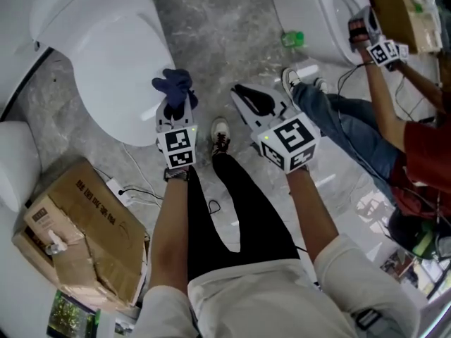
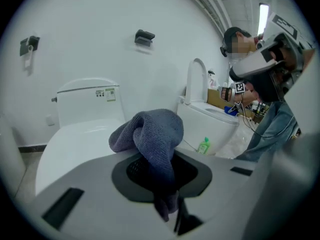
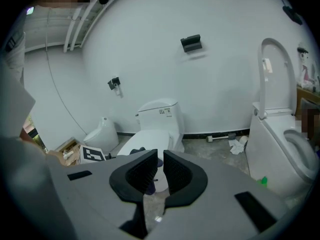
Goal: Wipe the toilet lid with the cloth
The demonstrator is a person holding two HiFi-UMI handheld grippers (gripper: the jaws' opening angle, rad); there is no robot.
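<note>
While I stand before the closed toilet, my left tool (image 1: 176, 110) (image 2: 161, 176) is clamped on the dark blue cloth (image 1: 174, 84) (image 2: 150, 134). The cloth's lower end is pinched between the jaws, and the rest bunches up in a loose hood beyond the tips. The white toilet lid (image 1: 113, 69) (image 2: 75, 144) lies ahead of and below this tool. In the head view the cloth overlaps the lid's front edge, and I cannot tell whether the two touch.

My right tool (image 1: 248, 97) (image 3: 159, 166) hangs just to the right of the left one, over the grey floor (image 1: 218, 27). Its jaws stand at a narrow slit with nothing between them. Through that slit I see the same lid (image 3: 145, 141) ahead.

My shoe (image 1: 220, 134) rests on the floor between the two tools. A torn cardboard box (image 1: 77, 224) sits behind and to the left of the left tool. Well to the right of the right tool stands a second toilet (image 3: 280, 129) with its seat raised and a small green bottle (image 1: 292, 39) at its foot. Another person (image 1: 380, 132) crouches beside it.
</note>
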